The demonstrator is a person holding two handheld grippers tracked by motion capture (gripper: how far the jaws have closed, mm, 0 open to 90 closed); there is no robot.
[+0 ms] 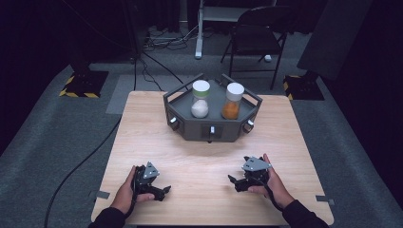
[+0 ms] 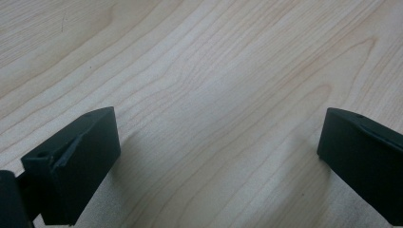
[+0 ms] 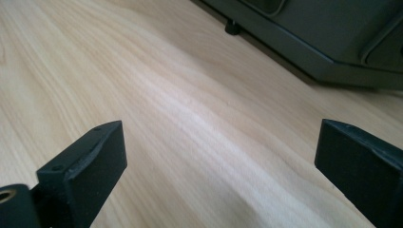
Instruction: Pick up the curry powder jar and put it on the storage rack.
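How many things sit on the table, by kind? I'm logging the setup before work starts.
Jars: 2, white-filled and orange-filled
Grey tray: 1
Grippers: 2, left and right, jaws apart
Total: 5

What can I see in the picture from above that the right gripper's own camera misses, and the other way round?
From above: two jars on a grey tray, one with white powder, one with orange powder, plus both hands and the left gripper, a chair and floor cables.

From the right gripper view: its own two black jaws up close, spread wide, and a small foot under the tray.

Shared: the wooden table, the tray, and the right gripper.
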